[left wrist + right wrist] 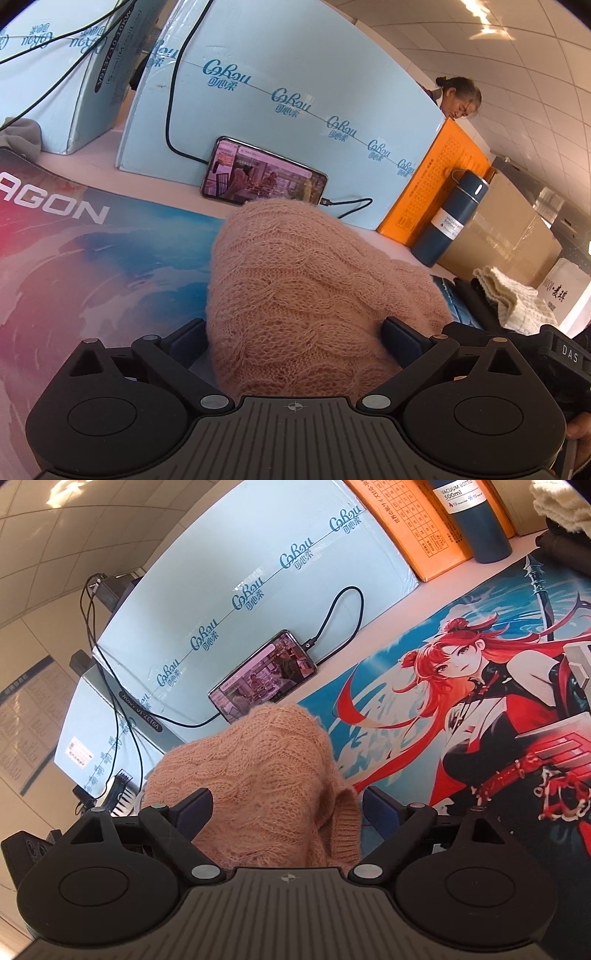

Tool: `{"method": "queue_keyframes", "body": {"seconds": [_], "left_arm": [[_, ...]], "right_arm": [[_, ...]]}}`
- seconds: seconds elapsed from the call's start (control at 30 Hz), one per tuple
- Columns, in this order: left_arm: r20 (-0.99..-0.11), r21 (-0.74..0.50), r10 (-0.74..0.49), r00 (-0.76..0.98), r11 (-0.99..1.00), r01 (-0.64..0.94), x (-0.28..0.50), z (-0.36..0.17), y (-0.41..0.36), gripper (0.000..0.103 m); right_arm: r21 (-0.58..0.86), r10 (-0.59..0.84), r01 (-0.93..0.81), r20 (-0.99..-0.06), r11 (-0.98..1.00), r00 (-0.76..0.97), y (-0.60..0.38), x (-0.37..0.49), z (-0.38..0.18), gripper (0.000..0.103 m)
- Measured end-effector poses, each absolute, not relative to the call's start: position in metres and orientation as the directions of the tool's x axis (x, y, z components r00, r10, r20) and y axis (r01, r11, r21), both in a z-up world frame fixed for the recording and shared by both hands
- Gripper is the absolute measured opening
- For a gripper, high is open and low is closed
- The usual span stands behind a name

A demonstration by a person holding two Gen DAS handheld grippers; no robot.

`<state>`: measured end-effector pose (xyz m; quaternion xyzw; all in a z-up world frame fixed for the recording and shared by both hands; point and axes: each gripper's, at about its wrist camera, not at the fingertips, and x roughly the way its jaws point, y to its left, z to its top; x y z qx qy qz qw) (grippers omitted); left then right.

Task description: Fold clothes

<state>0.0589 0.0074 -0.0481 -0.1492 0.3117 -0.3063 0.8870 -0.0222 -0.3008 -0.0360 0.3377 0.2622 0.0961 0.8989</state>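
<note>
1. Pink knitted sweater (295, 295) fills the lower centre of your left wrist view, bunched up and rising from between the fingers of your left gripper (294, 341).
2. Left gripper: both dark pads sit against the sides of the knit, one at lower left of the bundle, one at lower right. You are pinching the sweater there.
3. Right gripper (288, 808): its fingers are spread. The left pad touches or overlaps the sweater (255, 775); the right pad stands clear of it, with a ribbed hem edge hanging between and a gap to the pad. No grip on this side.
4. Sweater position: it lies over the printed desk mat (461, 686), in the lower middle of both views, its top edge just below the phone (264, 171).
5. Phone leans lit against the pale blue carton (295, 81), a black cable (351, 208) plugged into its end.
6. Right of frame, left wrist view: an orange box (436, 177), a dark blue vacuum bottle (450, 218) standing upright just beside it, and a cream knitted garment (506, 295) lying near the mat's right edge.
7. A person's head (460, 96) shows above the carton, upper right.
</note>
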Motion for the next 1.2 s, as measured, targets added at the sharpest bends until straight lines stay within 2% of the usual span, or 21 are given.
{"method": "queue_keyframes", "body": {"seconds": [0.13, 0.17, 0.2, 0.23, 0.27, 0.3, 0.33, 0.4, 0.57, 0.8, 1.03, 1.2], "left_arm": [[-0.444, -0.484, -0.676, 0.588, 0.734, 0.477, 0.057, -0.049, 0.005, 0.100], [-0.439, -0.491, -0.679, 0.589, 0.730, 0.475, 0.056, -0.049, 0.006, 0.100], [-0.434, -0.499, -0.681, 0.590, 0.727, 0.473, 0.056, -0.050, 0.006, 0.097], [-0.430, -0.497, -0.681, 0.593, 0.727, 0.474, 0.055, -0.049, 0.007, 0.089], [-0.426, -0.495, -0.680, 0.596, 0.727, 0.476, 0.055, -0.048, 0.007, 0.085], [-0.422, -0.493, -0.680, 0.600, 0.727, 0.478, 0.054, -0.048, 0.007, 0.076], [-0.409, -0.488, -0.684, 0.604, 0.723, 0.489, 0.052, -0.046, 0.008, 0.066], [-0.387, -0.475, -0.688, 0.614, 0.720, 0.506, 0.048, -0.042, 0.010, 0.059], [-0.300, -0.481, -0.659, 0.689, 0.729, 0.487, 0.045, -0.027, 0.033, 0.056], [-0.087, -0.497, -0.512, 0.855, 0.766, 0.409, 0.039, 0.002, 0.100, 0.056], [0.011, -0.545, -0.252, 0.968, 0.810, 0.217, 0.028, 0.005, 0.167, 0.056], [-0.006, -0.544, -0.072, 0.997, 0.837, 0.058, 0.022, 0.000, 0.208, 0.056]], "right_arm": [[0.677, 0.443, -0.074, -0.392, 0.733, 0.806, -0.293, -0.019, -0.037, 0.087], [0.683, 0.457, -0.084, -0.387, 0.726, 0.800, -0.291, -0.019, -0.037, 0.084], [0.689, 0.461, -0.083, -0.386, 0.720, 0.799, -0.290, -0.019, -0.038, 0.077], [0.697, 0.464, -0.079, -0.384, 0.713, 0.799, -0.289, -0.019, -0.039, 0.067], [0.708, 0.465, -0.070, -0.383, 0.703, 0.799, -0.290, -0.018, -0.040, 0.063], [0.719, 0.464, -0.059, -0.381, 0.693, 0.800, -0.291, -0.018, -0.042, 0.055], [0.725, 0.460, -0.048, -0.382, 0.687, 0.802, -0.292, -0.017, -0.042, 0.051], [0.727, 0.448, -0.031, -0.388, 0.686, 0.805, -0.290, -0.017, -0.039, 0.049], [0.692, 0.438, -0.063, -0.382, 0.720, 0.814, -0.267, -0.010, -0.010, 0.045], [0.652, 0.524, -0.241, -0.280, 0.719, 0.804, -0.207, 0.024, 0.044, 0.042], [0.595, 0.632, -0.410, -0.224, 0.692, 0.741, -0.127, 0.071, 0.071, 0.042], [0.575, 0.708, -0.501, -0.210, 0.647, 0.674, -0.069, 0.102, 0.066, 0.042]]}}
